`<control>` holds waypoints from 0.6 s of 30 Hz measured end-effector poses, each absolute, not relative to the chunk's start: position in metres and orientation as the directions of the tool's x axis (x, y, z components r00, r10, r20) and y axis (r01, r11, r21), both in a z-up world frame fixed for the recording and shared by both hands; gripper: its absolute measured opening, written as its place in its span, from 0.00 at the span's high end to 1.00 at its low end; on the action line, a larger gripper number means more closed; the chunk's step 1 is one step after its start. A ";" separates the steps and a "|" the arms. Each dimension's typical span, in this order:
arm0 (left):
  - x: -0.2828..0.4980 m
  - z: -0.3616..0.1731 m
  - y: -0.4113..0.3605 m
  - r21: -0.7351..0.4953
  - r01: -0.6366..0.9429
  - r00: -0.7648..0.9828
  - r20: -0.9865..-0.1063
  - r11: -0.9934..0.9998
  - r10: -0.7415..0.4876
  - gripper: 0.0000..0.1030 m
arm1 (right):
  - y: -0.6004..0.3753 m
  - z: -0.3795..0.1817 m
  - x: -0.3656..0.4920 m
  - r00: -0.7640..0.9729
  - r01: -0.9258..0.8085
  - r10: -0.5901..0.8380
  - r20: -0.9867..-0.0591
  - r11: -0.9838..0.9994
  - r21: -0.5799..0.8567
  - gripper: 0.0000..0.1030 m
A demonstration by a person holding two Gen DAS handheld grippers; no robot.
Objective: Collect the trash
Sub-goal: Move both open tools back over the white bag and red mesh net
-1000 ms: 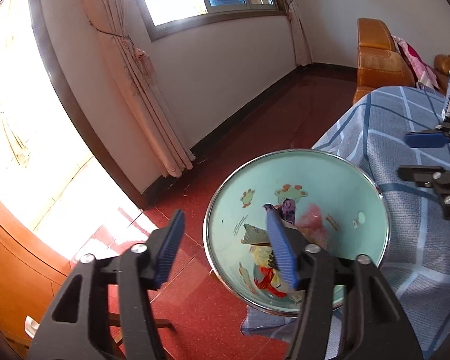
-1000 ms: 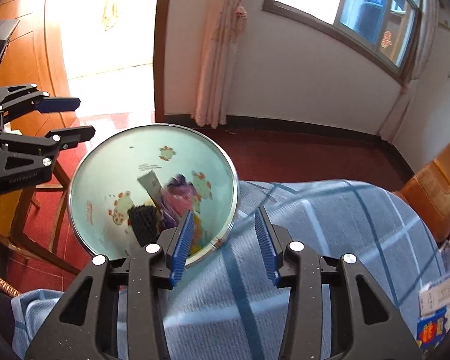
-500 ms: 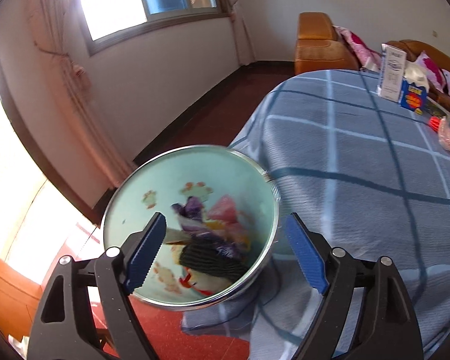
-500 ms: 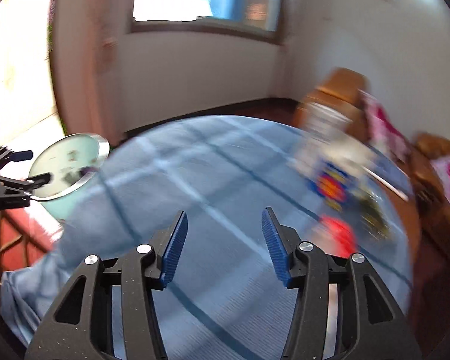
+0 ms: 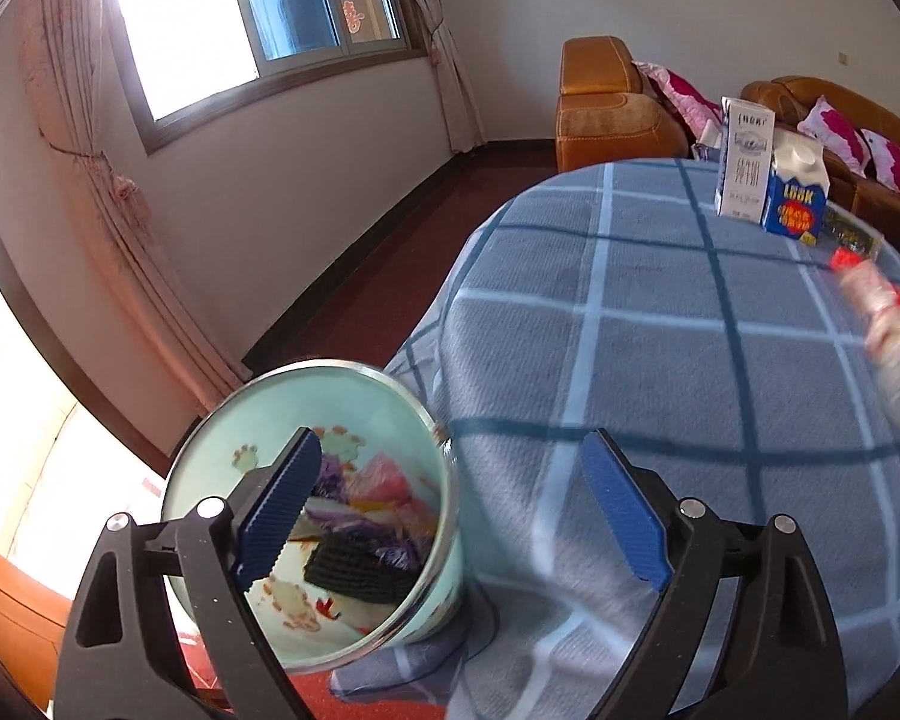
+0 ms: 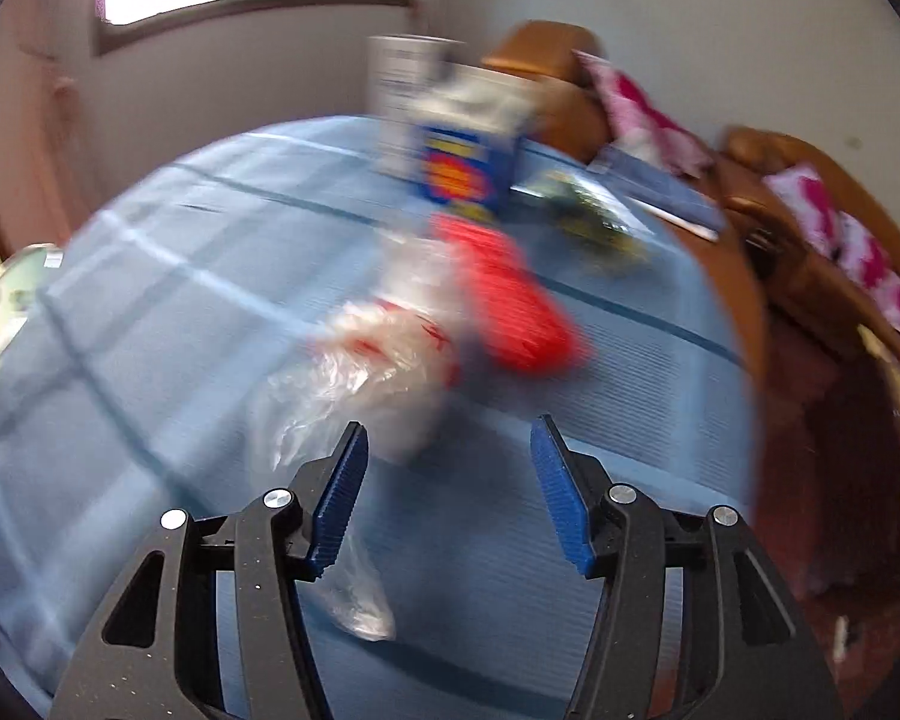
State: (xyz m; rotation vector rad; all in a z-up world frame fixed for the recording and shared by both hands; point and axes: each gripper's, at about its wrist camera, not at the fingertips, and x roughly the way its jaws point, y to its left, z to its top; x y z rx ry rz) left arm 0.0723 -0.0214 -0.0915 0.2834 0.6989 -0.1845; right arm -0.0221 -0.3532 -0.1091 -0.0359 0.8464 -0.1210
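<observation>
My right gripper (image 6: pixel 447 492) is nearest the work, jaws opening, about half spread and holding nothing. Just ahead and a little left, the crumpled clear plastic bag (image 6: pixel 354 372) lies on the blue checked tablecloth (image 6: pixel 600 390); one tail of it runs down under my left pad, not between the pads. Its long axis runs from near-left up toward far-right, ending against the red packet (image 6: pixel 510 294), so I judge I must shift left and forward. Open cloth surrounds it; the table's right edge sits well apart. Beyond stand the blue carton (image 6: pixel 459 171) and a white box (image 6: pixel 399 102), all blurred. My left gripper (image 5: pixel 450 507) is opening wide and empty over the bin (image 5: pixel 414 414), which already holds wrappers beside the table edge.
</observation>
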 end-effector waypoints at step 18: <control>0.028 -0.059 -0.196 0.130 0.525 0.707 -0.616 0.841 -0.346 0.06 | -0.459 -0.093 -0.133 0.679 0.344 -0.314 -0.664 0.935 -0.090 0.36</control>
